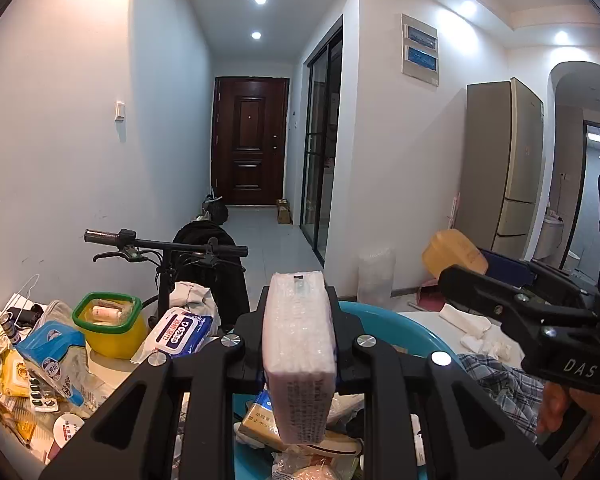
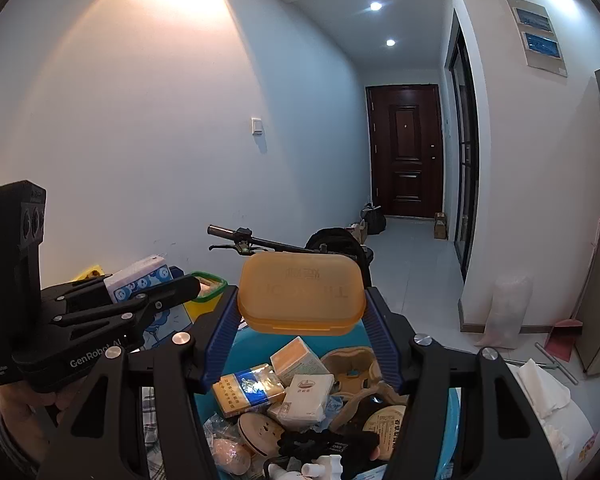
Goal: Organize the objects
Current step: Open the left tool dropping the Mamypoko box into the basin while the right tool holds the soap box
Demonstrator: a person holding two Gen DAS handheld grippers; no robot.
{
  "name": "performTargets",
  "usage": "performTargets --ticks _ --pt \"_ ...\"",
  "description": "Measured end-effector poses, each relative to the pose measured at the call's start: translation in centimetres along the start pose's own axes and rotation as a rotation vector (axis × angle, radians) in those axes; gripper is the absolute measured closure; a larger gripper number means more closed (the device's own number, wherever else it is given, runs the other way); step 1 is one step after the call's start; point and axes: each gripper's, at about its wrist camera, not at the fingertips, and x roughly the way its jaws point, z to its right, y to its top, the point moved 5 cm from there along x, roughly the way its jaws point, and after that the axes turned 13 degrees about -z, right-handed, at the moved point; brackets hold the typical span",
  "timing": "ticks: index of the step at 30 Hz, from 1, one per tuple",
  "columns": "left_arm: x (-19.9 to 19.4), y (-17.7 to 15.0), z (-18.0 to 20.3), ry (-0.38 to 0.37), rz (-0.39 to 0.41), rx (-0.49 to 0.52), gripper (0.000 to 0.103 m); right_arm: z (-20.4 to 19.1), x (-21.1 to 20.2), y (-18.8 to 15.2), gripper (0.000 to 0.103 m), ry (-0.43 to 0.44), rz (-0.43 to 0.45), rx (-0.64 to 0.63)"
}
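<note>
My left gripper (image 1: 298, 296) is shut on a white plastic-wrapped tissue pack (image 1: 298, 344), held on edge above a blue basin (image 1: 396, 320). In the right wrist view the same gripper (image 2: 184, 276) shows at the left, with the pack's blue-printed face (image 2: 140, 280) between its fingers. My right gripper (image 2: 300, 294) is shut on an orange translucent box (image 2: 300, 292), clamped by its short ends over the basin (image 2: 238, 344). The basin holds several small packs, a cigarette box (image 2: 248, 394) and round tins. From the left wrist view the right gripper (image 1: 464, 264) and box (image 1: 454, 250) appear at the right.
A yellow tub with a green rim (image 1: 110, 320), a wet-wipes pack (image 1: 180, 332) and loose packets crowd the table at left. A scooter handlebar (image 1: 164, 244) stands behind. A plaid cloth (image 1: 500, 384) lies right of the basin. A fridge (image 1: 500, 160) stands far right.
</note>
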Motion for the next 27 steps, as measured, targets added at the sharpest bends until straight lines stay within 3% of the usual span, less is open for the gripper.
performTargets --ticks 23,24,25,26,27 --pt "0.0 -0.1 0.7 -0.007 0.001 0.024 0.079 0.5 -0.7 0.1 0.043 -0.012 0.027 0.005" --pt "0.1 -0.2 0.8 -0.002 -0.007 0.033 0.076 0.6 -0.7 0.1 0.043 -0.012 0.028 0.006" --pt "0.2 -0.2 0.9 0.003 -0.011 0.039 0.056 0.6 -0.7 0.1 0.043 -0.013 0.029 0.007" --pt "0.1 -0.3 1.0 0.011 -0.007 0.039 0.024 0.8 -0.7 0.1 0.043 -0.016 0.029 0.009" --pt "0.0 -0.3 1.0 0.021 0.005 0.035 0.013 0.8 -0.6 0.1 0.043 -0.017 0.030 0.010"
